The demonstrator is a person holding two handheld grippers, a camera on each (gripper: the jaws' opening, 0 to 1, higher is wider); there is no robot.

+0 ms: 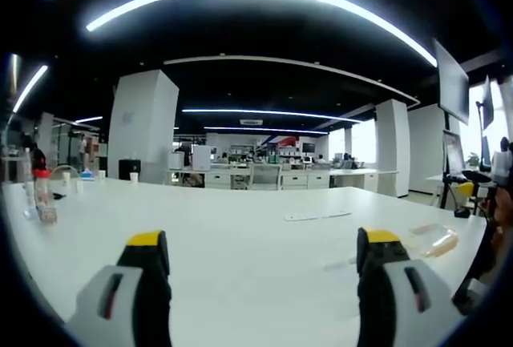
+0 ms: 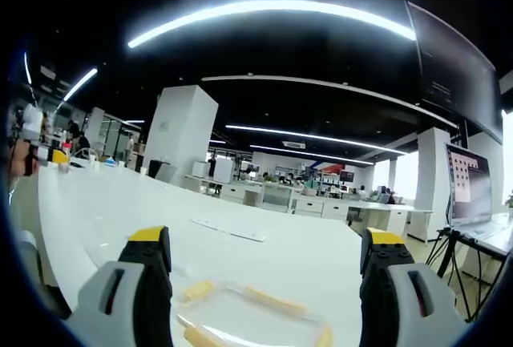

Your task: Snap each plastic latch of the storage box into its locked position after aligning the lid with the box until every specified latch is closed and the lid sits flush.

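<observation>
1. Yellow-tipped jaws of the right gripper [image 2: 264, 255] rise from the bottom of the right gripper view, spread wide with nothing between them.
2. Just beyond those jaws, at bottom centre, lies the storage box [image 2: 248, 315], clear plastic with yellowish latches [image 2: 275, 300] along its edges, resting on the white table [image 2: 128, 203]. Its lid looks to be on, though whether it sits flush is hard to tell through the transparent plastic.
3. My reading is that this gripper is held low and centred over the box so a jaw can press a latch down; no latch is touched yet.
4. Over in the left gripper view, the left gripper [image 1: 264, 255] also stands open and empty at the bottom of the frame, above bare tabletop [image 1: 240, 227].
5. From there the box [image 1: 433, 241] shows at lower right, well apart from these jaws, so this hand seems to be waiting aside.
6. Bottles [image 1: 40, 191] stand at the left edge, and flat white strips [image 1: 317, 216] lie mid-table.
7. A laptop [image 2: 473, 187] sits at the right of the right gripper view.
</observation>
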